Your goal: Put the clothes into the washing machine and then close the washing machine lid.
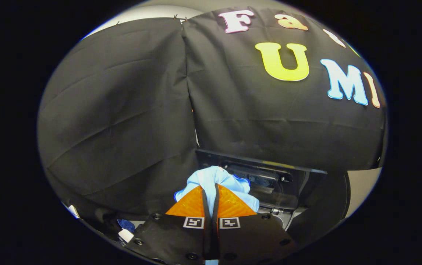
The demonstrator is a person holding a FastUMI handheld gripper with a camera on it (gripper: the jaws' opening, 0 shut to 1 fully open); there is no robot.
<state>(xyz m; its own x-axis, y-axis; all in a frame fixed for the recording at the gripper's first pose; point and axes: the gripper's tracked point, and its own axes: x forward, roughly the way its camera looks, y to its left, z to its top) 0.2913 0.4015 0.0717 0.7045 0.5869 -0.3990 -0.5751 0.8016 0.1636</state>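
Observation:
My gripper [211, 195] is shut on a light blue piece of clothing [214, 178], whose fabric bunches up between and just ahead of the fingertips and spills to either side. The cloth hangs in the air in front of the booth's black wall. Beyond it and a little to the right stands the washing machine [288, 191] with its dark lid [258, 162] raised; the lid's underside and a dark latch part show. The drum opening is mostly hidden behind the fingers.
The black cloth wall rises close behind the machine. Low on the left, beside the gripper body, lie a small white object [125, 235] and a bit of dark blue fabric [126, 224].

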